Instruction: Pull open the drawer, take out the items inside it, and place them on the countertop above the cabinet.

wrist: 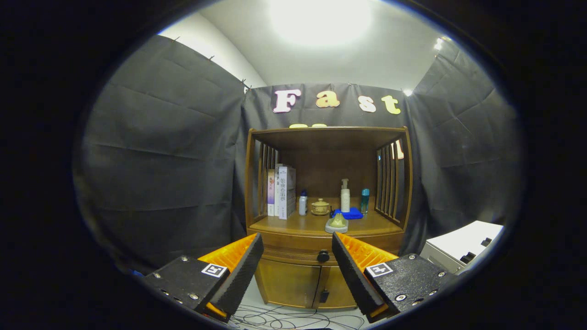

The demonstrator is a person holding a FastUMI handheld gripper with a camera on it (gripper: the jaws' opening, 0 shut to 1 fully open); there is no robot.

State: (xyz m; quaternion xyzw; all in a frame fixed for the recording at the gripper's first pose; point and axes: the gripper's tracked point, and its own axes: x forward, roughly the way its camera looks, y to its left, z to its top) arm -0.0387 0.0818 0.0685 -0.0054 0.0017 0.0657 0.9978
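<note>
Against the black cloth wall, a wooden cabinet [326,215] is standing with its drawer [321,252] sitting shut, the dark knob [323,256] showing between the fingers and well beyond them. On the countertop [284,225] books [282,191] are leaning at one side, with a blue cloth [351,213], a pump bottle [345,195], a lidded cup [320,207] and a small teal bottle [364,200] nearby. The gripper [298,266] is hanging released, its jaws spread wide, grasping nothing.
</note>
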